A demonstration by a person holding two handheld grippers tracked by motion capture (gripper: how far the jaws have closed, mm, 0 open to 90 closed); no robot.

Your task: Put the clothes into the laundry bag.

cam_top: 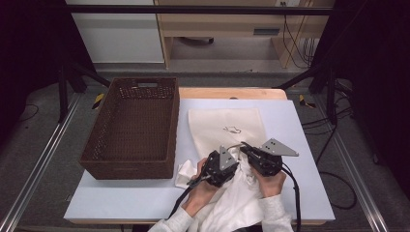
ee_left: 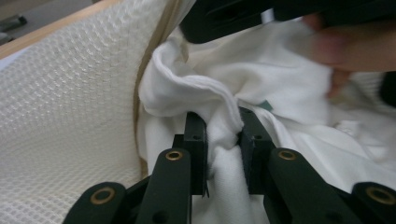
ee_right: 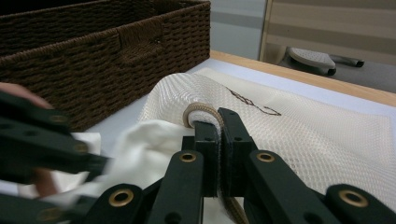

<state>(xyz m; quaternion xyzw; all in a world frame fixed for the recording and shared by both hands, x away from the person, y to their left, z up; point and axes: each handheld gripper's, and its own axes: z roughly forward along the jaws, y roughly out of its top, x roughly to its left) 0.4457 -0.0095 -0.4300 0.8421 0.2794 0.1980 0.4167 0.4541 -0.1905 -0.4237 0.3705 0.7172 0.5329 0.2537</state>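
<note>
Right tongs (ee_right: 219,126) pinch the mesh bag (cam_top: 227,128) rim shut; left tongs (ee_left: 223,135) clamp the white garment (ee_left: 280,88), mostly outside the bag.

The high view looks forward and down from above the person's side of the table (cam_top: 300,125), taking in the whole top, the brown basket (cam_top: 133,128) at the left and the floor beyond. The left gripper view sits low and very close, facing along its own jaws into white cloth (ee_left: 285,88) beside a cream mesh bag (ee_left: 60,126). The right gripper view, equally low and close, faces across the mesh bag (ee_right: 327,140) toward the basket (ee_right: 93,60) wall. All three share the bag and the white cloth.
</note>
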